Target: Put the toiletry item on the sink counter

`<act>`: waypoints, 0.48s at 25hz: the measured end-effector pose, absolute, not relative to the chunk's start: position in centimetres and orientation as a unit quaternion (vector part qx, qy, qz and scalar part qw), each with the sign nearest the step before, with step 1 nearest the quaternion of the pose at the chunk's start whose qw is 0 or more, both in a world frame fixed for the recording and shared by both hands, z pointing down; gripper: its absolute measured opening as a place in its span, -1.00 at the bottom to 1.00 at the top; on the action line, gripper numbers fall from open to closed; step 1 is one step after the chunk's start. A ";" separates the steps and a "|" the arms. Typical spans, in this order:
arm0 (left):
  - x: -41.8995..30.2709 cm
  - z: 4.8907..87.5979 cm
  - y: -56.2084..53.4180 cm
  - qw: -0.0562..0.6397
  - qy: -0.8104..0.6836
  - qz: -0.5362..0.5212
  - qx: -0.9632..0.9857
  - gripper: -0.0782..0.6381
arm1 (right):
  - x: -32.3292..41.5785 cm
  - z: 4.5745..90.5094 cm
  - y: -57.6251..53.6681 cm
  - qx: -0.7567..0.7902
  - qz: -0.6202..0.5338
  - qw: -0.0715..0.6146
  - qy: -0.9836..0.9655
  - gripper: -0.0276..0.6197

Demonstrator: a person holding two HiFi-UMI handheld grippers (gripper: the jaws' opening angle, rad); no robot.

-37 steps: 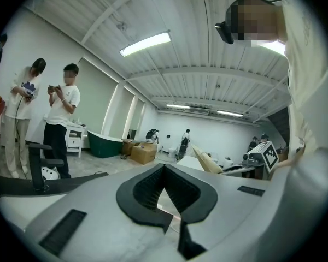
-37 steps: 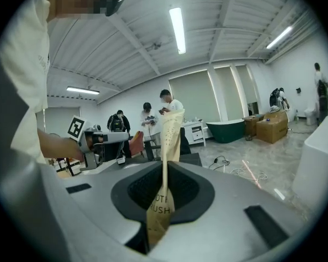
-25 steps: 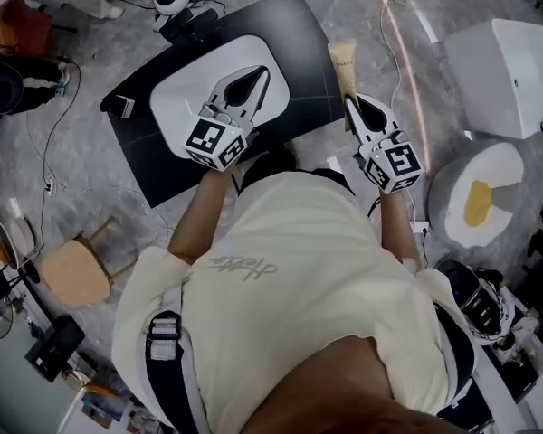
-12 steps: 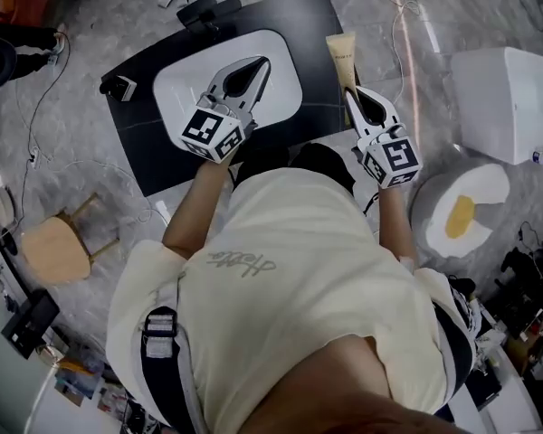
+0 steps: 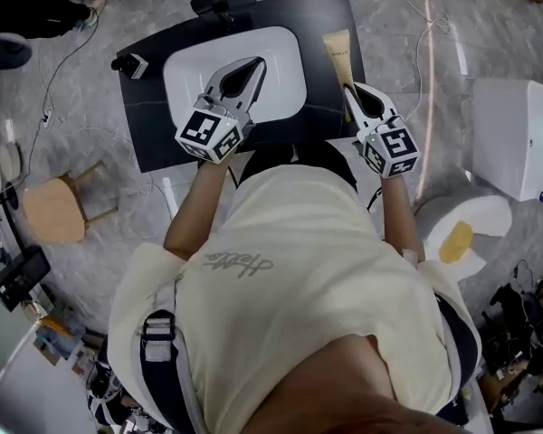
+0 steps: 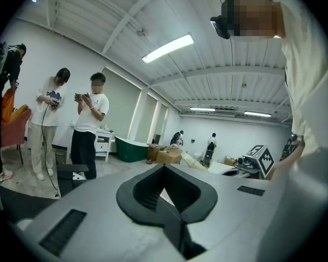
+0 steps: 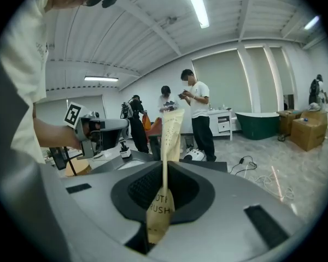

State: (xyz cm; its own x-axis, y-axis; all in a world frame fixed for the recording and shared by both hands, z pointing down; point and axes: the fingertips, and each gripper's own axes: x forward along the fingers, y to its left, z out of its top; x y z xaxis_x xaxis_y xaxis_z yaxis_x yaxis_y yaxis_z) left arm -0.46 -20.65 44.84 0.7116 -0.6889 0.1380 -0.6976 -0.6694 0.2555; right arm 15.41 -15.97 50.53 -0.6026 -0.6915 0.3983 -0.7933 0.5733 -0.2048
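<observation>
Head view, with both gripper views. The right tongs (image 5: 352,89) are clenched on the lower end of the beige tube (image 5: 338,56), which points toward 12 o'clock. Compared with a second ago, the tube now lies inside the right margin of the black table (image 5: 154,134), at 3 o'clock of the white basin (image 5: 183,72), rather than at the table's edge. The left tongs (image 5: 259,62) remain over the basin, closed on nothing. Contact between tube and table cannot be confirmed. Judged stage: carry nearly complete, with lowering and release outstanding.
</observation>
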 end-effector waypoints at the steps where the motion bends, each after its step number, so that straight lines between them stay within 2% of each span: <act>1: -0.2 44.9 -20.8 0.149 -0.386 0.013 0.910 -0.77 | 15.8 51.0 -16.3 0.418 0.191 0.137 -0.878 -0.84; 7: 0.6 45.2 -20.3 0.150 -0.422 0.023 0.894 -0.77 | 16.7 54.5 -16.5 0.390 0.227 0.148 -0.880 -0.84; 12: 0.0 45.7 -20.2 0.151 -0.436 0.028 0.887 -0.77 | 15.6 57.0 -16.9 0.356 0.214 0.199 -0.888 -0.84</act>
